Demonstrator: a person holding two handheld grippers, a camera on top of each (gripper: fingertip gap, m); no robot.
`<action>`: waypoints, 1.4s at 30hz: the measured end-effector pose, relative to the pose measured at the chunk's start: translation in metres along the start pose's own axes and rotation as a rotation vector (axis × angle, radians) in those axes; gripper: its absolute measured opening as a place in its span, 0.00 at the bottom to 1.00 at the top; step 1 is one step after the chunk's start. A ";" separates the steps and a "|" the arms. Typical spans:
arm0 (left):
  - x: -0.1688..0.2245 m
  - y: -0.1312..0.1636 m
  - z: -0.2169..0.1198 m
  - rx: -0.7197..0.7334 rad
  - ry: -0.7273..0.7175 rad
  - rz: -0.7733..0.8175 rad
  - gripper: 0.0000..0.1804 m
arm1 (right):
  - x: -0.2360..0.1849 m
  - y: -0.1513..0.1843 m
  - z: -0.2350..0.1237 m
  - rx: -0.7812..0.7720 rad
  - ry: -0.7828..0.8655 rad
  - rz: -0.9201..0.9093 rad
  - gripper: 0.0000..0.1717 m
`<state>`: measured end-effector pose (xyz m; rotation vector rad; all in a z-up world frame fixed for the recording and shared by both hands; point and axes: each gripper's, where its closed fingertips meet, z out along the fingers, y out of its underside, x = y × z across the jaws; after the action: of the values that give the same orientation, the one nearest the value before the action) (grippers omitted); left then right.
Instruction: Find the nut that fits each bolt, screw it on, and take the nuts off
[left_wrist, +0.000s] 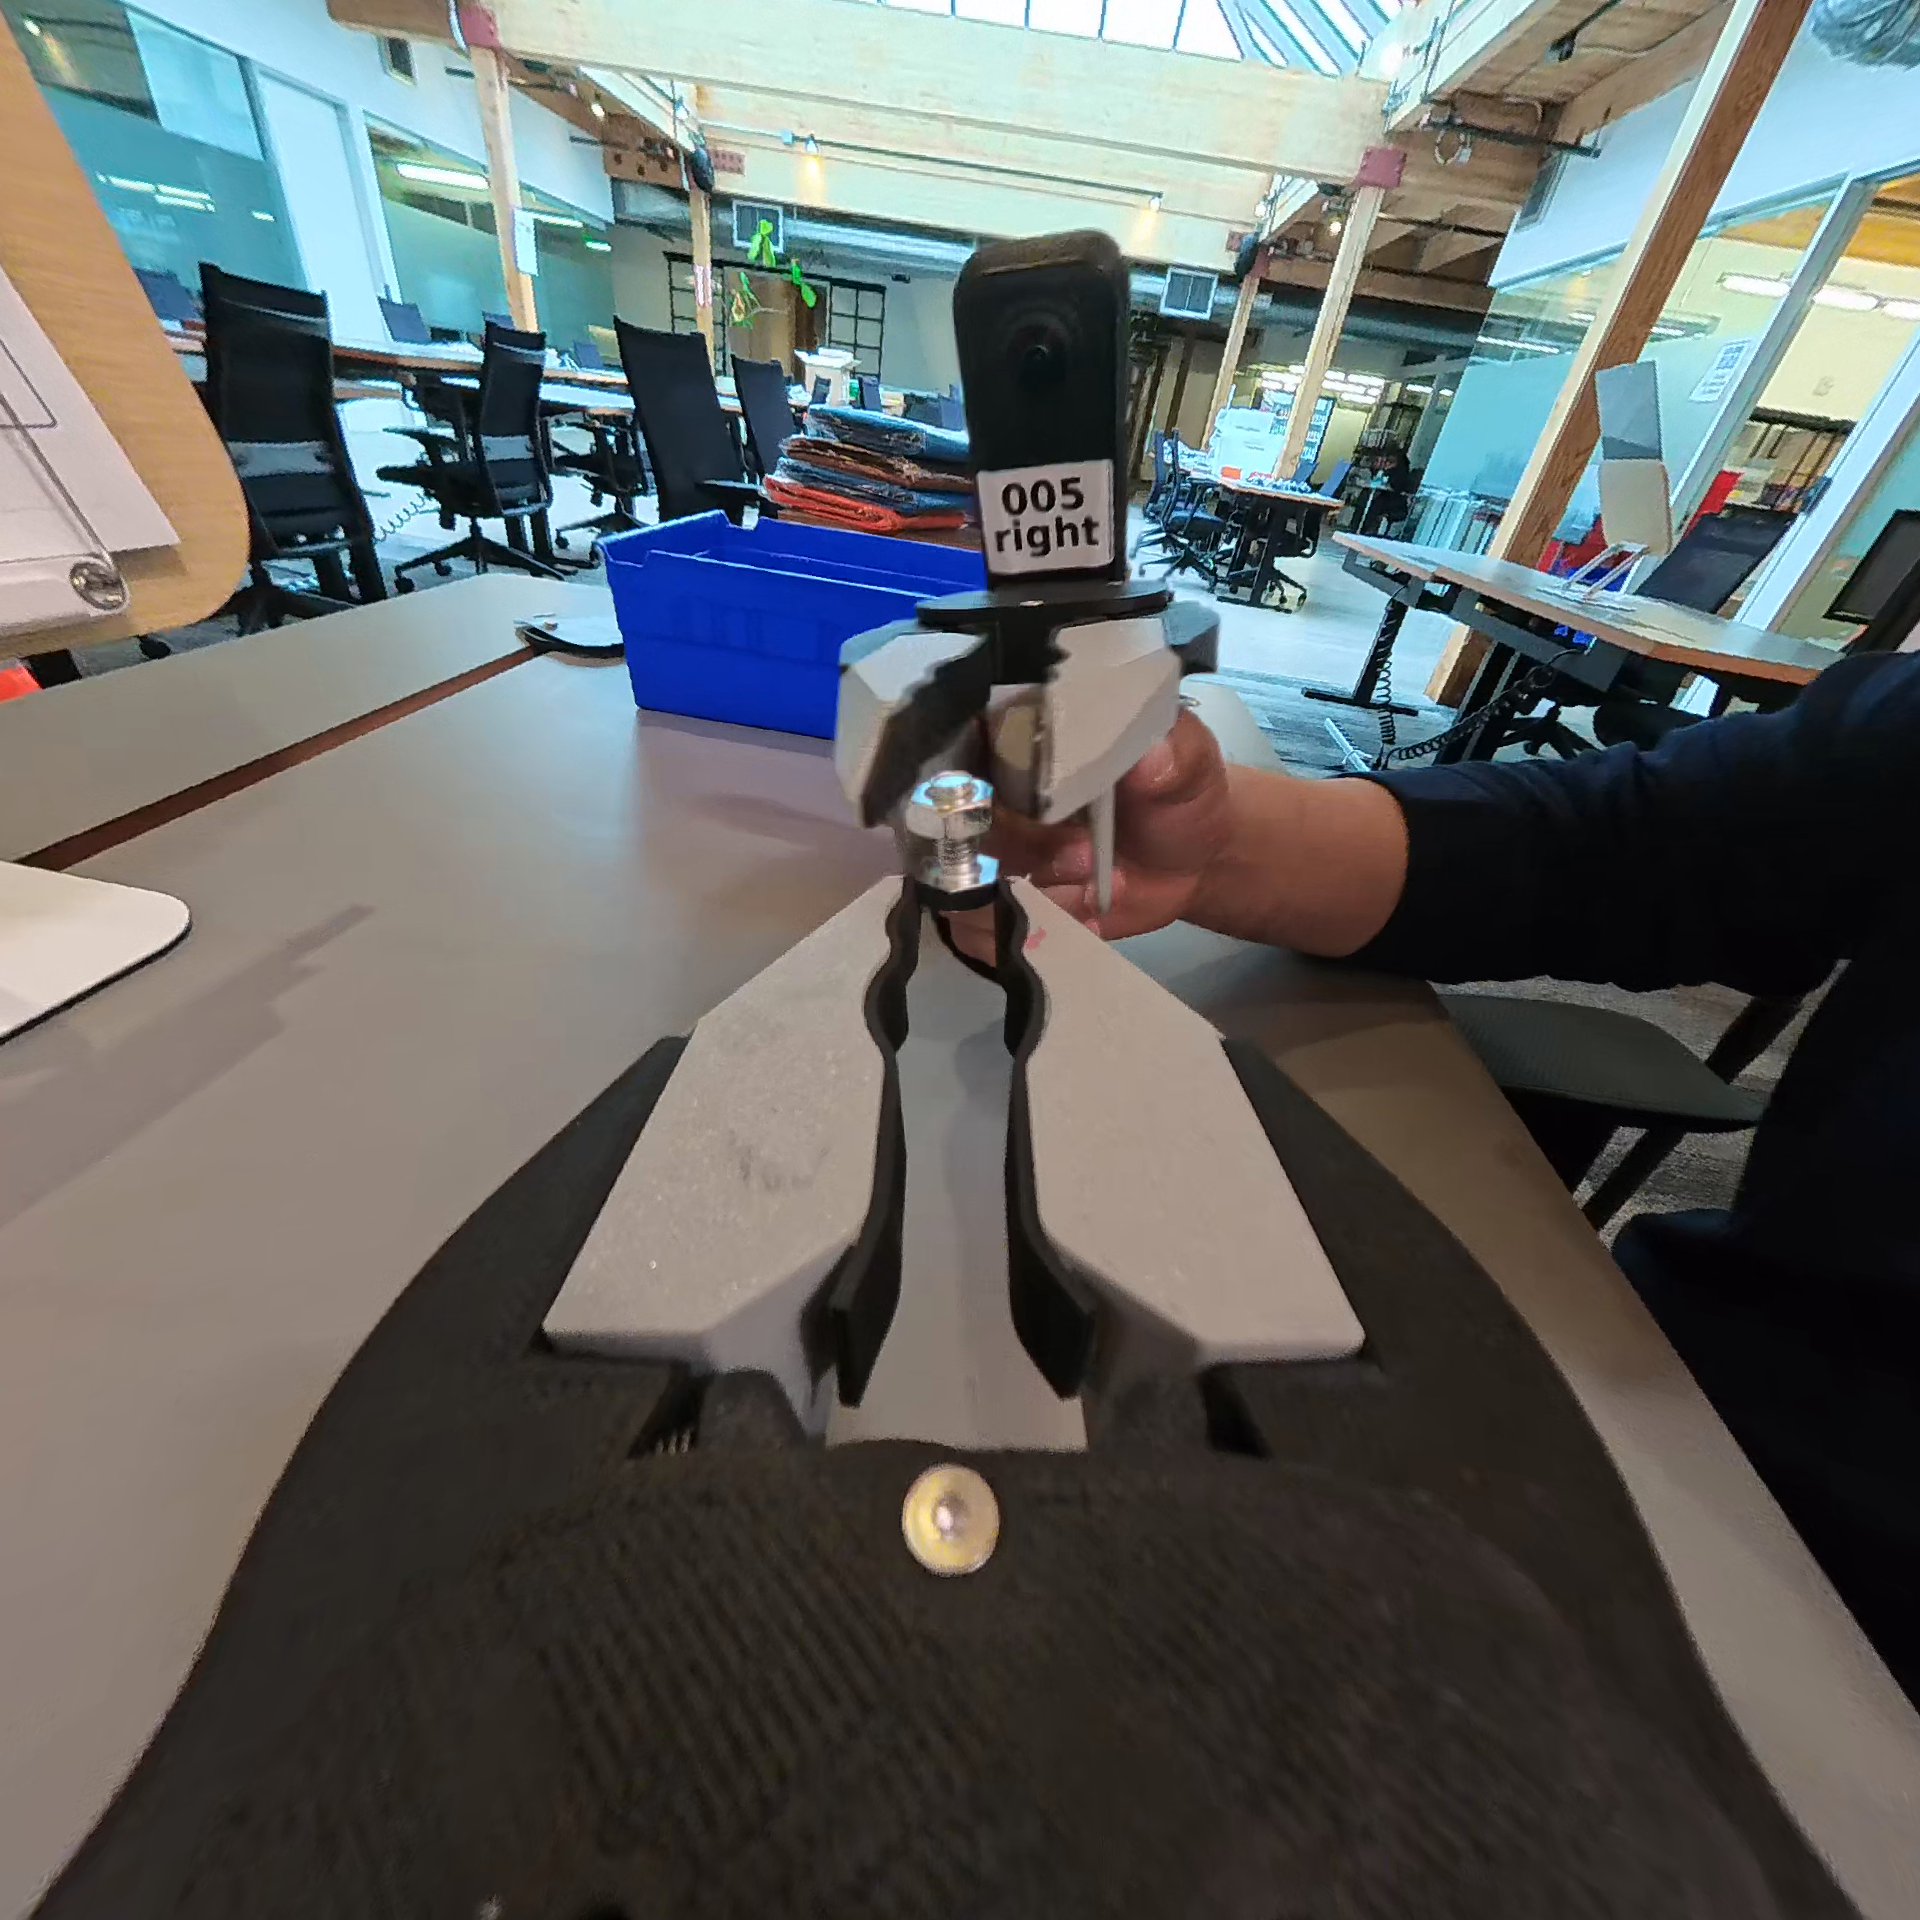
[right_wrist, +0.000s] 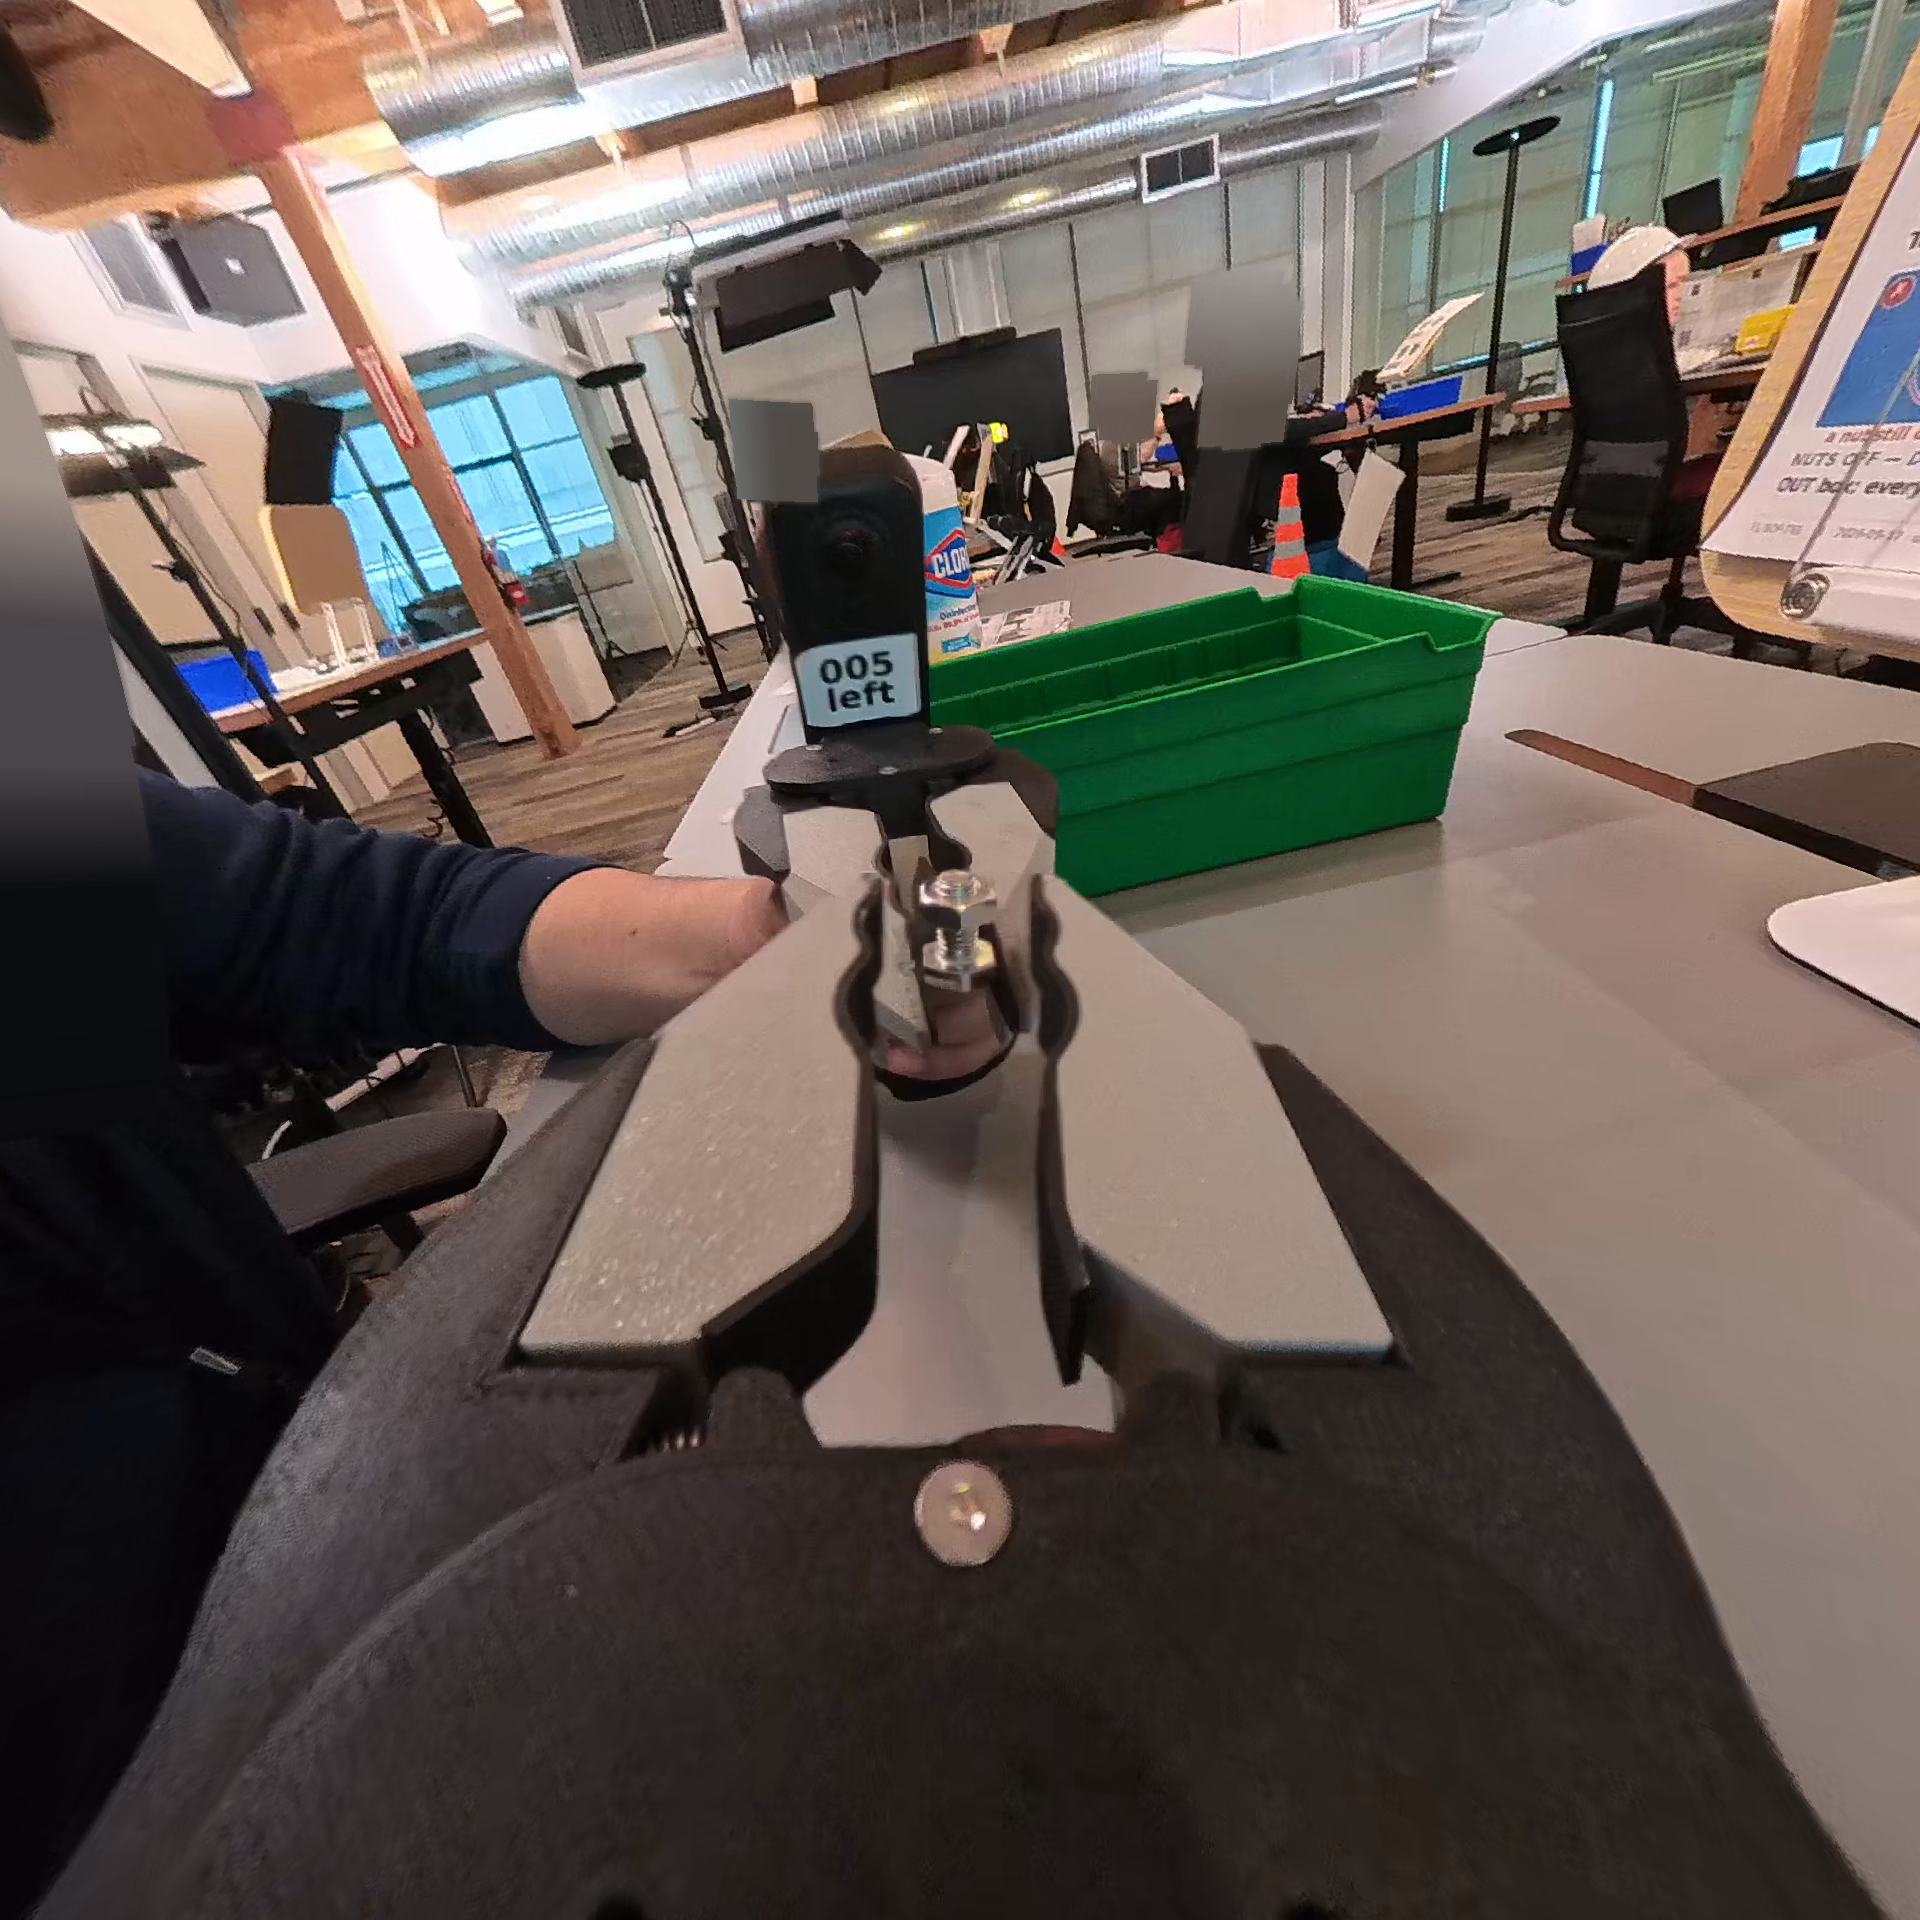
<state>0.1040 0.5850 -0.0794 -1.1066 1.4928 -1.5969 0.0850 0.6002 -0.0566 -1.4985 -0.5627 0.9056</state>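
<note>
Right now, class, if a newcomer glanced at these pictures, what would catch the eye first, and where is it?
First, the shiny bolt with a nut on it, held upright between the two grippers above the grey table. The left gripper grips its head; the right gripper has its fingers standing around the nut. Behind sit a blue bin and a green bin.

Hidden or cut off in your two views

Your left gripper's fingertips (left_wrist: 953, 902) cover the bolt head (left_wrist: 951, 871); your right gripper (left_wrist: 961, 790) is motion-blurred; your right hand (left_wrist: 1127, 831) is half behind it; the blue bin (left_wrist: 717, 634) is partly screened.
</note>
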 end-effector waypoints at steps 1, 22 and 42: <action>-0.001 0.001 0.000 -0.008 0.001 -0.007 0.07 | 0.001 0.001 0.000 -0.007 0.009 -0.005 0.19; -0.017 0.011 -0.001 -0.061 -0.093 -0.016 0.07 | 0.012 0.007 0.007 -0.050 0.064 0.019 0.24; -0.016 0.015 0.004 -0.051 -0.076 -0.071 0.15 | 0.027 0.013 0.002 -0.098 0.230 -0.073 0.06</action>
<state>0.1136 0.5963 -0.0966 -1.2476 1.4666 -1.5544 0.0970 0.6209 -0.0751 -1.6345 -0.4944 0.6460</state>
